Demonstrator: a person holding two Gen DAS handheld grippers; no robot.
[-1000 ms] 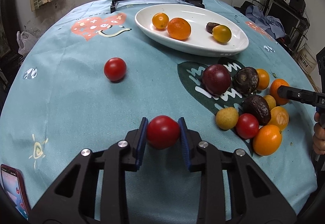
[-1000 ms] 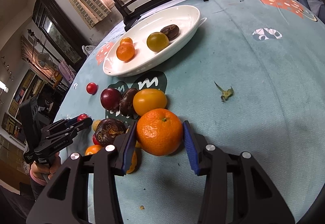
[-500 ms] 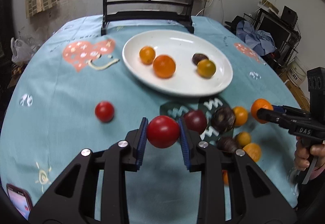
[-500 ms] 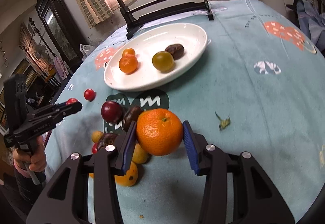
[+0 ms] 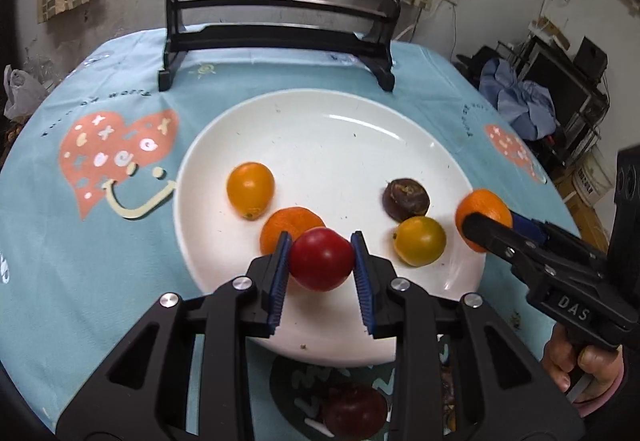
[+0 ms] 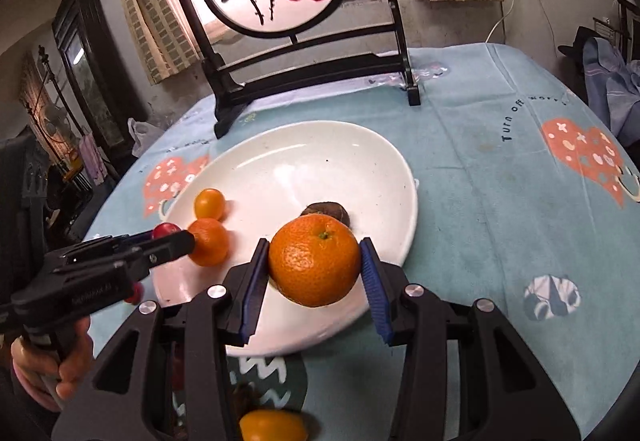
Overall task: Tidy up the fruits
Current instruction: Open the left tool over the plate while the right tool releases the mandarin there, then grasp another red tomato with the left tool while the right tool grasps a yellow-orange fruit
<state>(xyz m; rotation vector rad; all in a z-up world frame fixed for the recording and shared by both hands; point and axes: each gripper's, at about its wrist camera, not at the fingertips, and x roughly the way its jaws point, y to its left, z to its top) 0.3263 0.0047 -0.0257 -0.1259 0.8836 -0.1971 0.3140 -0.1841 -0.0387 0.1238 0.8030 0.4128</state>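
My left gripper (image 5: 320, 259) is shut on a red tomato (image 5: 321, 258) and holds it above the near part of the white oval plate (image 5: 320, 121). My right gripper (image 6: 314, 267) is shut on an orange (image 6: 314, 265) above the plate's near right rim (image 6: 406, 177); it also shows in the left wrist view (image 5: 484, 215). On the plate lie a yellow-orange fruit (image 5: 250, 189), an orange (image 5: 289, 223), a dark wrinkled fruit (image 5: 406, 199) and a yellow-green fruit (image 5: 419, 241).
A black wooden stand with a round painted screen (image 5: 280, 33) stands behind the plate. A dark red fruit (image 5: 352, 415) and a yellow-orange fruit (image 6: 272, 425) lie on the teal tablecloth in front of the plate, partly hidden by the grippers.
Both grippers have moved forward from the fruit pile to above the plate, each still holding its fruit. The plate now fills the middle of both views.
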